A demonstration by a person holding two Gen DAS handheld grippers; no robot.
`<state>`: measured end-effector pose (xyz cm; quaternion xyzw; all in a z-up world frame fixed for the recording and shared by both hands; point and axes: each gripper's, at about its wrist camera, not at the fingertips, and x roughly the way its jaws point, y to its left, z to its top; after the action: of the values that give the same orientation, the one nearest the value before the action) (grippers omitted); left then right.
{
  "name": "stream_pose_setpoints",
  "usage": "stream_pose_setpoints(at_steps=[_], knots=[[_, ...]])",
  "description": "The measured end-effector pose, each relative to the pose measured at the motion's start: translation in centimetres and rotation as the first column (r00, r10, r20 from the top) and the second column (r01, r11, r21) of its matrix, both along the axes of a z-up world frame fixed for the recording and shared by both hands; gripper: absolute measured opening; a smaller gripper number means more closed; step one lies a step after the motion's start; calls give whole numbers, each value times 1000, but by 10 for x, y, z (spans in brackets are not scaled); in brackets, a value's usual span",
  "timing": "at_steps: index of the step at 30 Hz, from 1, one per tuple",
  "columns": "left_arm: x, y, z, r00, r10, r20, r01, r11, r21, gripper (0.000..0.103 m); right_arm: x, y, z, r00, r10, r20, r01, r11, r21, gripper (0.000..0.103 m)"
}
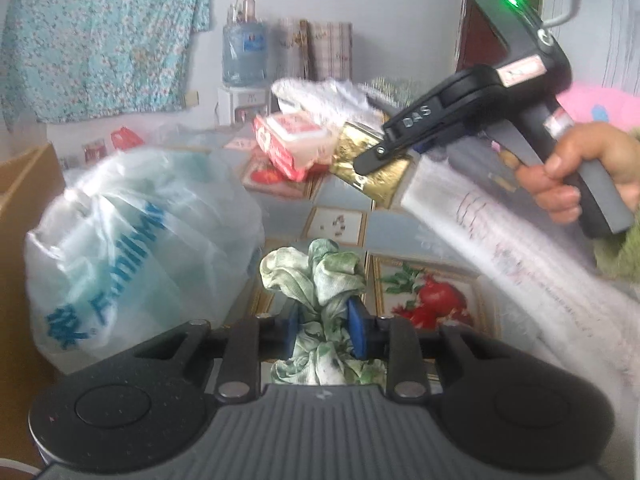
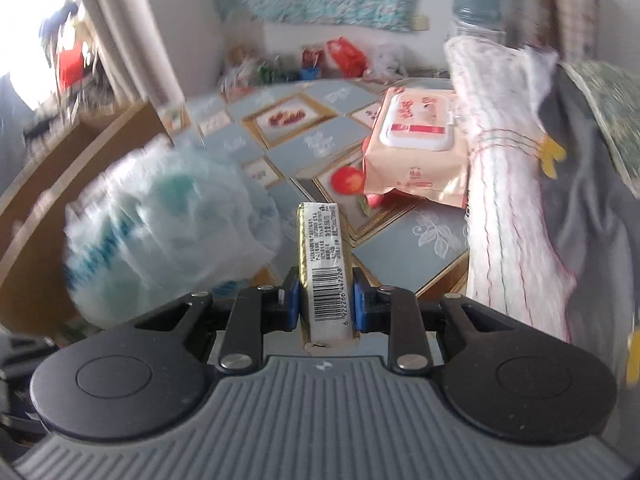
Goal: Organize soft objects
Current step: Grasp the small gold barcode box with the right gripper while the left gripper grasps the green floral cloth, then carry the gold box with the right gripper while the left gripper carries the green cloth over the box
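Observation:
A crumpled green-and-white cloth (image 1: 320,276) is pinched between the blue pads of my left gripper (image 1: 324,328), which is shut on it, and it bunches above and below the pads. My right gripper (image 2: 325,300) is shut on a gold packet (image 2: 320,240) with a white barcode label, held end-on. In the left wrist view the right gripper (image 1: 380,152) hangs over the table with the gold packet (image 1: 384,184) in its fingers and a hand (image 1: 568,176) on its handle. A pale plastic bag (image 1: 132,248) with blue print sits to the left.
The table (image 1: 340,224) has a grey cover with fruit pictures. A pink pack of wet wipes (image 2: 416,140) lies at its far side. A rolled white towel (image 2: 512,208) with red stitching lies along the right. A brown cardboard box (image 1: 20,200) stands at the left, and a water bottle (image 1: 244,52) by the wall.

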<state>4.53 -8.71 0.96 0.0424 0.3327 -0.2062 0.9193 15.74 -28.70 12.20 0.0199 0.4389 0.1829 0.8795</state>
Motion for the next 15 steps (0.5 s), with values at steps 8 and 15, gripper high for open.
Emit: stream_pose_setpoints(at_steps=[8, 15], knots=[[-39, 45, 55, 984, 91, 155, -83, 995, -55, 27, -35, 15, 56, 998, 29, 60, -41, 977, 208, 23], [-70, 123, 94, 921, 285, 267, -276, 958, -71, 28, -40, 78, 97, 975, 177, 132, -213, 916, 341, 24]])
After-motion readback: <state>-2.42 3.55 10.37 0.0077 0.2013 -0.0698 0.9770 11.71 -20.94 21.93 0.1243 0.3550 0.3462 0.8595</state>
